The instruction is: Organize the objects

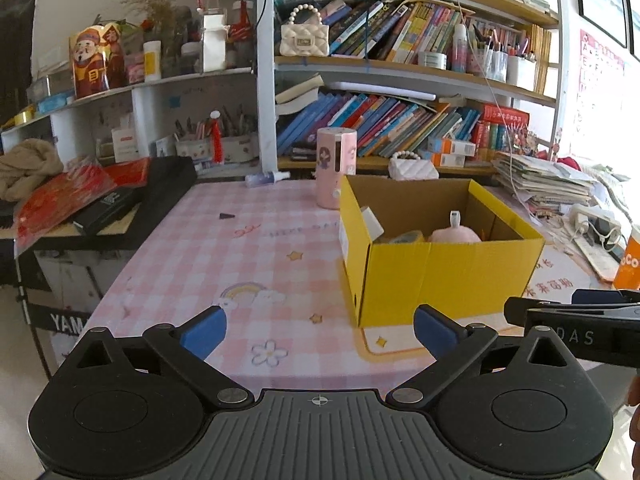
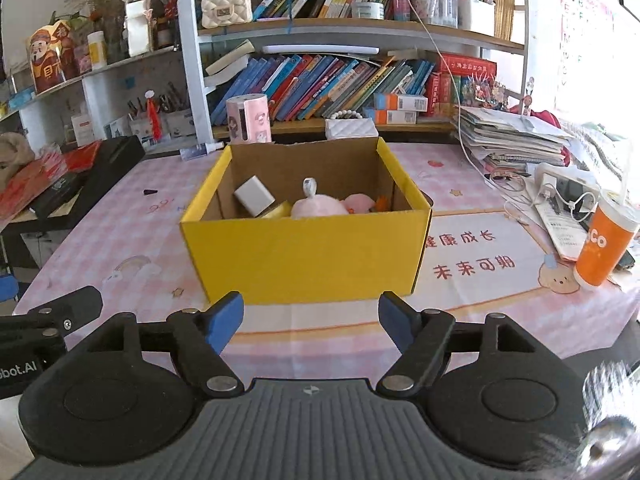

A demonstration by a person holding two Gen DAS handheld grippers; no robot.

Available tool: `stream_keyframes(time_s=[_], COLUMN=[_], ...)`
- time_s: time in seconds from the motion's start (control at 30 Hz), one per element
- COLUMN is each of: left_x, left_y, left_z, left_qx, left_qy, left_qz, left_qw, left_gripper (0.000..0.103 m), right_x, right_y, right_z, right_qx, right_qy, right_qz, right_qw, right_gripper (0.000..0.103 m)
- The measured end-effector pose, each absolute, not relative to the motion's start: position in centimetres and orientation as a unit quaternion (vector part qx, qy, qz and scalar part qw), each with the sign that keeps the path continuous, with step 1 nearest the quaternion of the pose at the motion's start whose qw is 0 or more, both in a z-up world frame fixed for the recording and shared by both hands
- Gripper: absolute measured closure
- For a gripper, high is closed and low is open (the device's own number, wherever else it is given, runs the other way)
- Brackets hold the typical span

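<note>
A yellow cardboard box (image 2: 304, 256) stands open on the pink checked tablecloth (image 2: 120, 232); it also shows in the left wrist view (image 1: 448, 276). Inside lie a white block (image 2: 254, 196), a pink plush toy (image 2: 318, 206) and a tape roll (image 1: 408, 237). My right gripper (image 2: 311, 322) is open and empty, just in front of the box. My left gripper (image 1: 320, 334) is open and empty, low over the table, to the left front of the box.
A pink cylinder (image 2: 249, 118), a white quilted purse (image 2: 351, 127) and a small spray bottle (image 1: 266, 178) stand behind the box. An orange cup (image 2: 606, 240), a paper stack (image 2: 516, 136) and cables lie at right. A black case (image 1: 120, 200) sits at left.
</note>
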State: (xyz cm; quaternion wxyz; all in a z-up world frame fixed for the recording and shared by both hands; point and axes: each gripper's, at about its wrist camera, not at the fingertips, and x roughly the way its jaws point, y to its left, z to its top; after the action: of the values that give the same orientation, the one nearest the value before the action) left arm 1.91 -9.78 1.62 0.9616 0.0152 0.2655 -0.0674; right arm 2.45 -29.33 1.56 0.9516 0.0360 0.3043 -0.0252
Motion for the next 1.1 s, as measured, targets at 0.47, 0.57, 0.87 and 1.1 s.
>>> stream_keyframes(time_s=[0.47, 0.57, 0.87, 1.1], left_x=[-0.7, -0.9, -1.3, -1.7], left_y=[-9.1, -8.9, -8.5, -8.0], left_z=[1.0, 0.9, 0.6, 0.2], left_qx=[0.026, 0.019, 0.030, 0.032], left_qy=[0.272, 0.276, 0.285, 0.298], left_qz=[-0.068, -0.066, -0.044, -0.020], left_qw=[0.960, 0.959, 0.957, 0.954], left_gripper=[0.000, 0.000, 0.000, 0.000], right_x=[-1.2, -1.6, -2.1, -2.3], right_y=[-27.2, -27.0, -26.6, -25.9], right_z=[0.5, 0.3, -0.1, -0.4], right_qx=[0.029, 0.029, 0.024, 0.018], right_qy=[0.302, 0.302, 0.306, 0.312], right_qz=[-0.052, -0.058, -0.058, -0.049], right_qw=[0.952, 0.951, 0.950, 0.949], right_gripper=[0.009, 0.005, 0.002, 0.002])
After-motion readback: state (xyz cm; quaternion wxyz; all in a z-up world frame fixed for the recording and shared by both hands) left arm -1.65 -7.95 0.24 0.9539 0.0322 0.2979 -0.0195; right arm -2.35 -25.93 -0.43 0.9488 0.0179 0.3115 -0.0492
